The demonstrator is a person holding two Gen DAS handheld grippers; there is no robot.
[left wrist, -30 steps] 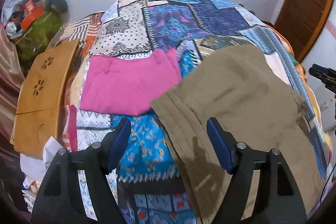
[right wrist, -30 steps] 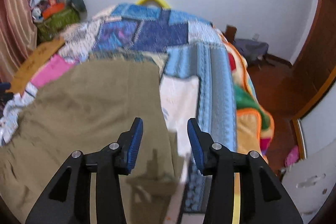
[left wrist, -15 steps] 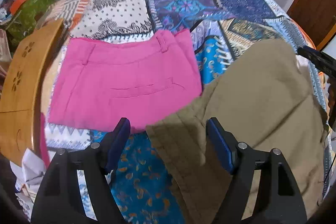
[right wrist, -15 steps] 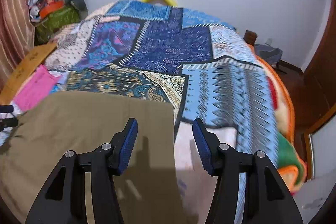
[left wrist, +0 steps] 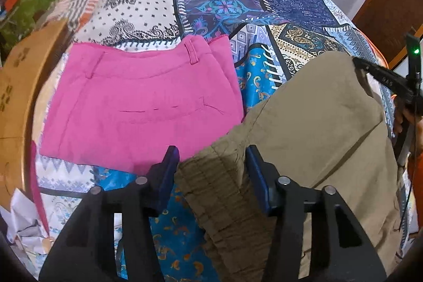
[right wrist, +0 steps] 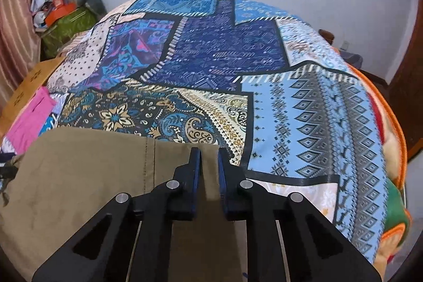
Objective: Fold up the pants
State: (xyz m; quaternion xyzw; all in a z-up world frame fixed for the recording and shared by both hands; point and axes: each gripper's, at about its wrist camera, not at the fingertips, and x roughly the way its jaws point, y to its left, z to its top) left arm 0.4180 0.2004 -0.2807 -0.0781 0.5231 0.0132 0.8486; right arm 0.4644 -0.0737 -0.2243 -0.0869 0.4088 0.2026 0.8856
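Two pants on the quilt point(right wrist: 267, 54): one khaki pair point(left wrist: 317, 123) spread on the near part of the bed, one pink pair point(left wrist: 137, 107) folded flat just to its left, edges touching. Left gripper point(left wrist: 211, 171) spread wide, fingers straddling the khaki pair's gathered waistband corner, not closed on it. Right gripper point(right wrist: 209, 171) nearly pressed together with khaki cloth between its fingers at the far corner; cannot tell if it pinches.
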